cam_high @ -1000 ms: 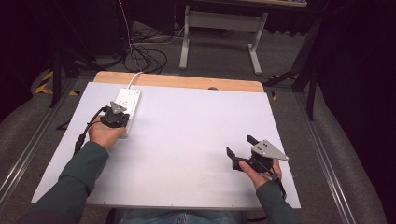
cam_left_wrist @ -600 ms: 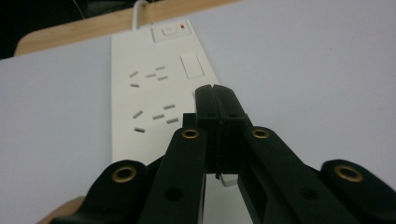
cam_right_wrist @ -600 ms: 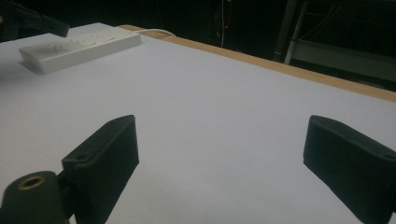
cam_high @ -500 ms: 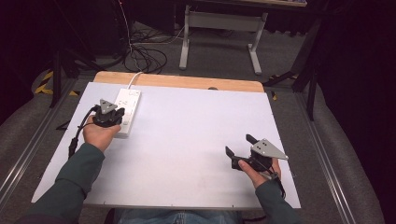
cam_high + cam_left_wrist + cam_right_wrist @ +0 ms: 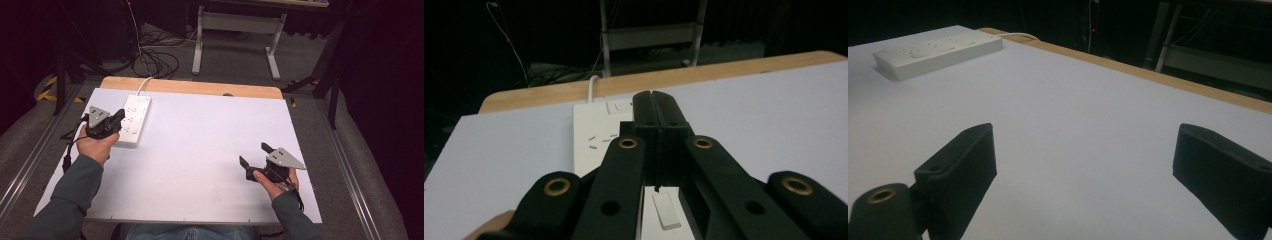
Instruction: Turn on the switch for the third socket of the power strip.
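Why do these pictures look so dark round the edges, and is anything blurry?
High view: the white table is brightly lit, the floor beyond falls into shadow. Left gripper view: the shut left claw looms large and soft, the power strip sharper. Right gripper view: the open right claw is dim, the background black.

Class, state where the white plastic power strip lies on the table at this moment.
In the high view, the white plastic power strip lies at the table's far left, cord toward the far wooden edge, just beside the shut left gripper.

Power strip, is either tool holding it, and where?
No. The left tool is shut empty above the power strip; the right tool is open, holding nothing.
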`<control>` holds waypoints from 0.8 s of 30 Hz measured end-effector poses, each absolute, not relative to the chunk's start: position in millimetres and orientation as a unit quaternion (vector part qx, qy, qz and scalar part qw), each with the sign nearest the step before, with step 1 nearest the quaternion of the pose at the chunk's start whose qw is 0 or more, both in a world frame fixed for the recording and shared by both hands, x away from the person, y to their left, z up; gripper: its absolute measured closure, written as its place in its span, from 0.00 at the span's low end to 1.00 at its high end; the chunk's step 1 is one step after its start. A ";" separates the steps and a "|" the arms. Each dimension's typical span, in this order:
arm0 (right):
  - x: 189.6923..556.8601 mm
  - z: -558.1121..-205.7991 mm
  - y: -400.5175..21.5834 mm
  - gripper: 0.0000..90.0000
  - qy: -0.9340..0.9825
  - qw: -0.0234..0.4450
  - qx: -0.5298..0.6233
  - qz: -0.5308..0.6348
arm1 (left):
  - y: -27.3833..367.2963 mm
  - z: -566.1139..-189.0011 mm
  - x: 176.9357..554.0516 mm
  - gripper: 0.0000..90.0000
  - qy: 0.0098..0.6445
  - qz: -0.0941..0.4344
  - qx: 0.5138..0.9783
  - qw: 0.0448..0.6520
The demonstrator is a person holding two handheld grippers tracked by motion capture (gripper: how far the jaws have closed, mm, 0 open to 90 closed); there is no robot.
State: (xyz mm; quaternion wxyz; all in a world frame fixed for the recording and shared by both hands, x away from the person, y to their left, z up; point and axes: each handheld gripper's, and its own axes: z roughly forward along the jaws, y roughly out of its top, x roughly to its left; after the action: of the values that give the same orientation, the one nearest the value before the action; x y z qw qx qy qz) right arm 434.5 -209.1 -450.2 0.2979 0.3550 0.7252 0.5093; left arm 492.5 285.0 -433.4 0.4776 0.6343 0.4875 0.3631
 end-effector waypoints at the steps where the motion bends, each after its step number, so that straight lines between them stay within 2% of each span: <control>1: 435.0 -450.2 -208.2 0.12 0.726 0.297 0.354 0.509 | 285.3 -432.3 490.3 1.00 0.485 0.366 0.632 0.481; 14: 441.6 -449.9 -201.5 0.12 0.729 0.290 0.348 0.512 | 295.3 -421.4 463.9 0.99 0.475 0.370 0.618 0.505; 24: 441.8 -448.8 -202.6 0.12 0.726 0.287 0.349 0.519 | 302.8 -411.3 429.0 0.97 0.465 0.373 0.605 0.528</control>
State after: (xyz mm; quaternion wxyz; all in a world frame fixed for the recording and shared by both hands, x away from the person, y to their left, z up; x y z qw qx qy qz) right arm 441.8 -202.6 -448.8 0.2867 0.3487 0.7256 0.5193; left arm 429.0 302.8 -411.3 0.5281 0.6052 0.4647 0.3727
